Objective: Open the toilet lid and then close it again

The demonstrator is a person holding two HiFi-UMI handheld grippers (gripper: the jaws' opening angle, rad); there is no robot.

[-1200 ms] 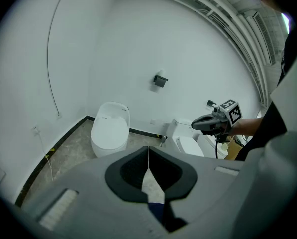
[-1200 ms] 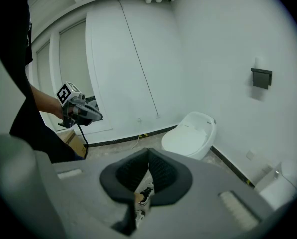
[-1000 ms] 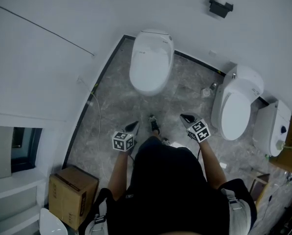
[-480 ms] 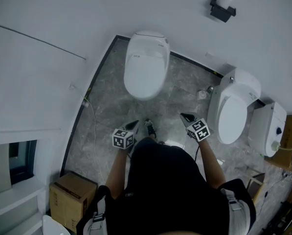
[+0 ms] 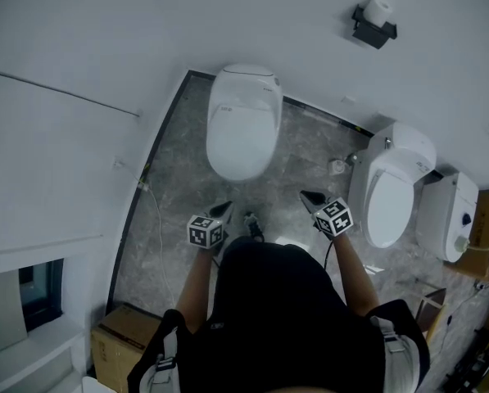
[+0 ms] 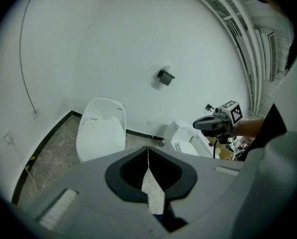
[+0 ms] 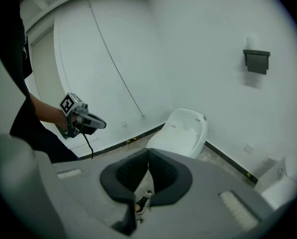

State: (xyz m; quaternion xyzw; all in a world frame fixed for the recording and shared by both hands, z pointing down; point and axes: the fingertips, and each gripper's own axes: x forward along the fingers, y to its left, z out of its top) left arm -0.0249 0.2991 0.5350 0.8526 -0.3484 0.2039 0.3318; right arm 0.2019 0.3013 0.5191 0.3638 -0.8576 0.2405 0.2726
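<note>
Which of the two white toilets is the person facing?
The left toilet, beside the dark skirting, straight ahead of the person. The right toilet stands off to their right side.

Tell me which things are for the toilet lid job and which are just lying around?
For the job: the toilet ahead, its closed lid, left gripper, right gripper.
Just around: second toilet, paper holder, cardboard box.

The white toilet (image 5: 246, 84) stands with its back against the white wall (image 5: 105, 47). Its smooth oval lid (image 5: 241, 137) is down, lying flat over the bowl, with the rounded front end pointing away from the wall.
</note>
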